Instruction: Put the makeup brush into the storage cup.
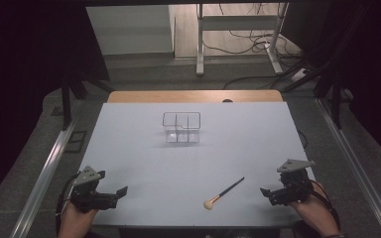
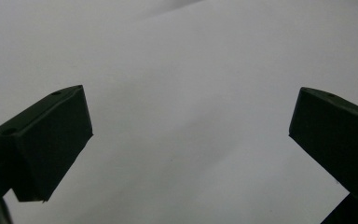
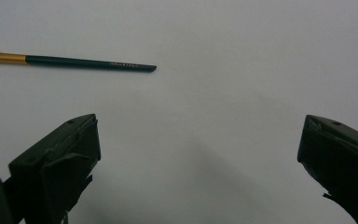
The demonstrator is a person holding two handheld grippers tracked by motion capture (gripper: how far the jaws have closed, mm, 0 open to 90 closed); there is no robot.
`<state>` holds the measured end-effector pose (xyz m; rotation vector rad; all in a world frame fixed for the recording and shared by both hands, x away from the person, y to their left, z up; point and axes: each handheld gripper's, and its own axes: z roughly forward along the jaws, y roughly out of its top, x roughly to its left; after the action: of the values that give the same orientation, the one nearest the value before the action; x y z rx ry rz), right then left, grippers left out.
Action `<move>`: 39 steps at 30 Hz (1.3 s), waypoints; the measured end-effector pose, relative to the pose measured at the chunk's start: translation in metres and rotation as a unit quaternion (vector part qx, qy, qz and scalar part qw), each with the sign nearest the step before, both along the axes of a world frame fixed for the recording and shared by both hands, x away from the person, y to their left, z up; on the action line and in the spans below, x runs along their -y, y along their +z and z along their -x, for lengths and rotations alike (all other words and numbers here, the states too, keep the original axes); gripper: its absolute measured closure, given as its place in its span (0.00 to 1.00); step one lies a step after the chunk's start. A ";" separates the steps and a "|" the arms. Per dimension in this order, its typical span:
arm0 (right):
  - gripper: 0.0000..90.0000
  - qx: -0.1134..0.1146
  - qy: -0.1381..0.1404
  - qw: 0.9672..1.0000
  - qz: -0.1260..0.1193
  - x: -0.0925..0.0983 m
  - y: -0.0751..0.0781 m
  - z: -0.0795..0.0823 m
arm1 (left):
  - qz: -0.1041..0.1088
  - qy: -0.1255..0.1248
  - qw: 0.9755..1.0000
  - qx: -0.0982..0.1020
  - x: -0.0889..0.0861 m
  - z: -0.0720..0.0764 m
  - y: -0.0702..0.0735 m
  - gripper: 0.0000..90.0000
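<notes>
High view shows a makeup brush (image 1: 223,193) lying flat on the white desk (image 1: 144,163), near the front edge, between the two hands but clearly closer to the right tool (image 1: 270,195). Its long axis runs diagonally: pale bristles toward the person, dark handle tip pointing away and toward the right tool. Both tools rest low with jaws spread wide and nothing between them; the left tool (image 1: 119,194) sits well apart. A clear divided organizer (image 1: 181,127) stands farther back. Likely the right hand reaches first.
</notes>
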<state>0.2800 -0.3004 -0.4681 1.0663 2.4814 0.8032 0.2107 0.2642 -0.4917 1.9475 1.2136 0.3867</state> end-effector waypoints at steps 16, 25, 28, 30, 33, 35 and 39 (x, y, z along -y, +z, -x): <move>0.00 -0.007 0.018 1.000 0.014 -0.010 0.000 -0.002 | -0.002 0.000 1.000 -0.005 0.000 -0.001 -0.001 0.00; 0.00 -0.017 0.029 0.999 0.026 -0.019 0.000 -0.005 | -0.003 0.001 1.000 -0.005 0.000 -0.001 -0.001 0.00; 0.00 -0.021 0.033 0.999 0.035 -0.022 -0.001 -0.007 | -0.003 0.001 1.000 -0.006 0.000 -0.001 -0.001 0.00; 0.00 -0.024 0.036 0.998 0.038 -0.023 -0.001 -0.008 | -0.003 0.001 1.000 -0.006 0.000 -0.001 -0.001 0.00; 0.00 -0.030 0.035 0.998 0.041 -0.026 -0.002 -0.010 | -0.003 0.002 1.000 -0.006 0.000 -0.001 -0.001 0.00; 0.00 -0.036 0.035 0.998 0.045 -0.028 -0.003 -0.011 | -0.003 0.002 1.000 -0.006 0.000 -0.001 -0.001 0.00; 0.00 -0.043 0.037 0.997 0.049 -0.032 -0.004 -0.013 | -0.003 0.002 1.000 -0.007 0.000 -0.001 -0.002 0.00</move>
<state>0.2927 -0.2681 -0.4721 0.9999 2.6158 0.6609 0.2117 0.2647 -0.4932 1.9566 1.2273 0.3789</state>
